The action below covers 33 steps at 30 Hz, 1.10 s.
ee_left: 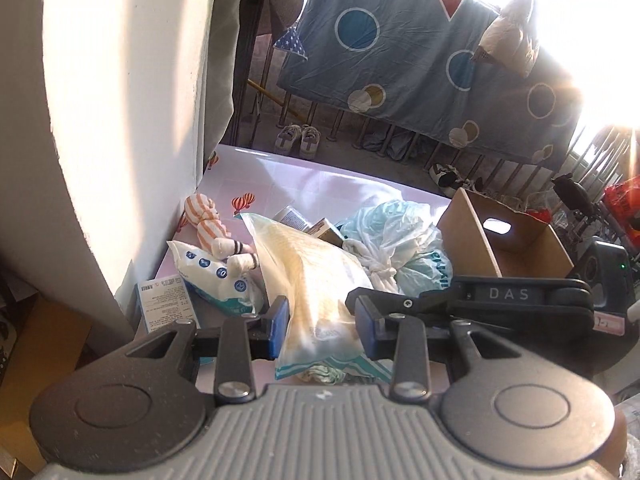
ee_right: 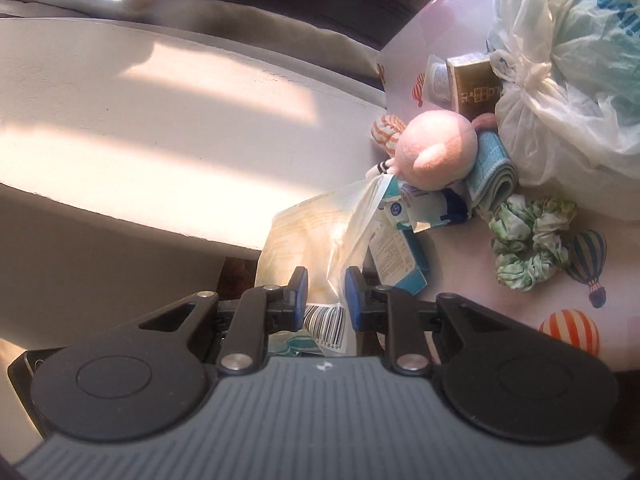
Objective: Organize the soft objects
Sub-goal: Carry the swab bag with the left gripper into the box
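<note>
**Both tongs grip one clear packet**

The left gripper (ee_left: 321, 330) clamps the clear plastic packet (ee_left: 316, 280) between its blue pads. The right gripper (ee_right: 326, 298) pinches the same packet's barcode end. Beyond the right tongs lie a pink plush toy (ee_right: 438, 148) and a green scrunchie (ee_right: 532, 240); a cardboard box (ee_left: 516, 240) stands to the left tongs' right.

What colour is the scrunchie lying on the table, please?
The scrunchie is mottled green and white, clearest in the right wrist view.
</note>
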Tool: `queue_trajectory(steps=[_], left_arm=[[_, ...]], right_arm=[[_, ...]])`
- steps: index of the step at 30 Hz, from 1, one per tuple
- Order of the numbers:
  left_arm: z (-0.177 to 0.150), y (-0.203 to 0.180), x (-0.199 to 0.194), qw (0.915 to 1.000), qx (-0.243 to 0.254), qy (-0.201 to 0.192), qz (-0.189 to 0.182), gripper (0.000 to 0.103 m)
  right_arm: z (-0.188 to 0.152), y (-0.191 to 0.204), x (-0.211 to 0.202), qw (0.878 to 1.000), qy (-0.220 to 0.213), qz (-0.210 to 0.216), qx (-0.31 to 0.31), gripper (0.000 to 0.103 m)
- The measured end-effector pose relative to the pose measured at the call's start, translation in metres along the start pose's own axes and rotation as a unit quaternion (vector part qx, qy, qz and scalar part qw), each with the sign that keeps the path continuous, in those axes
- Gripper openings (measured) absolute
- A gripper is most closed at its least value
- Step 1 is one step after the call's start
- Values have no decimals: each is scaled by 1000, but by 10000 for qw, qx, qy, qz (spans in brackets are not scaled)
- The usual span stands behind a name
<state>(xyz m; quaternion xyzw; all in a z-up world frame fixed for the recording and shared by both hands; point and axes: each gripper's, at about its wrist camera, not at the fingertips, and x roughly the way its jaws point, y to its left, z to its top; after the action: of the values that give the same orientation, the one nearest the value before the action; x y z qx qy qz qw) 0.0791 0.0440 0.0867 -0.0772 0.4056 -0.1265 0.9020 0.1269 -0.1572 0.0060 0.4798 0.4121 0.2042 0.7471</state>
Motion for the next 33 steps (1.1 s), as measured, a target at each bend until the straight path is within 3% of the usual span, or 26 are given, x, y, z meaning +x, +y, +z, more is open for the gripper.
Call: queue_trajectory(steps=[5, 9, 18, 25, 33], left_arm=[[23, -57, 6, 9986, 361, -159, -345, 37], [38, -110, 28, 9948, 689, -73, -753, 37], [54, -253, 128, 9753, 1309, 704, -1637, 37], [60, -314, 227, 9666, 1410, 1272, -1723, 37], [73, -344, 315, 9673, 1369, 1535, -1487, 38]], right_arm=[[28, 5, -61, 9988, -465, -34, -177, 20], [52, -14, -117, 9957, -909, -164, -94, 20], [113, -92, -236, 9804, -1776, -765, 385, 20], [180, -170, -255, 9689, -1864, -1459, 717, 20], [258, -229, -229, 9602, -1749, -2084, 634, 20]])
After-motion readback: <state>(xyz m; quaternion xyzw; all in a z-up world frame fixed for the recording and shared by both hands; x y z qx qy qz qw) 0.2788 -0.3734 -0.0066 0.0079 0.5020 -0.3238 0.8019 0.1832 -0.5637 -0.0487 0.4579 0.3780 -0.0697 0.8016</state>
